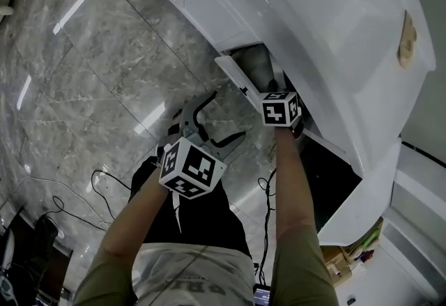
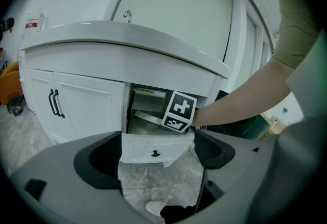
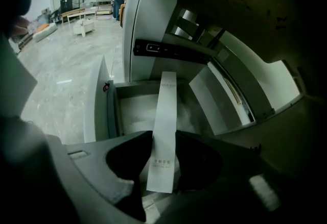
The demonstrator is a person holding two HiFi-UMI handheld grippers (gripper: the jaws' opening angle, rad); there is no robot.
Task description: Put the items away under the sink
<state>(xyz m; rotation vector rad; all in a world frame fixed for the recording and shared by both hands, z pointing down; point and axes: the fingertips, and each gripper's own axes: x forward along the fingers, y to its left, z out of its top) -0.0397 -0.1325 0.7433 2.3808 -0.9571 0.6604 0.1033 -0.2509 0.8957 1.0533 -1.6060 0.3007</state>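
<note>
The left claw (image 2: pixel 157 152) hangs over the marble floor (image 1: pixel 83 54) with its 2 jaws wide apart and nothing between them. It faces the white sink cabinet (image 2: pixel 82 100) and its pulled-out drawer (image 2: pixel 138 149). To the right, the right claw (image 3: pixel 164 160) reaches into that drawer, its jaws part-way closed on 1 long, narrow white box (image 3: pixel 166 110), which sticks out ahead over the drawer's white inside.

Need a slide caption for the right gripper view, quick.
Right gripper clamps a slim white box, aimed into the open under-sink cabinet.
</note>
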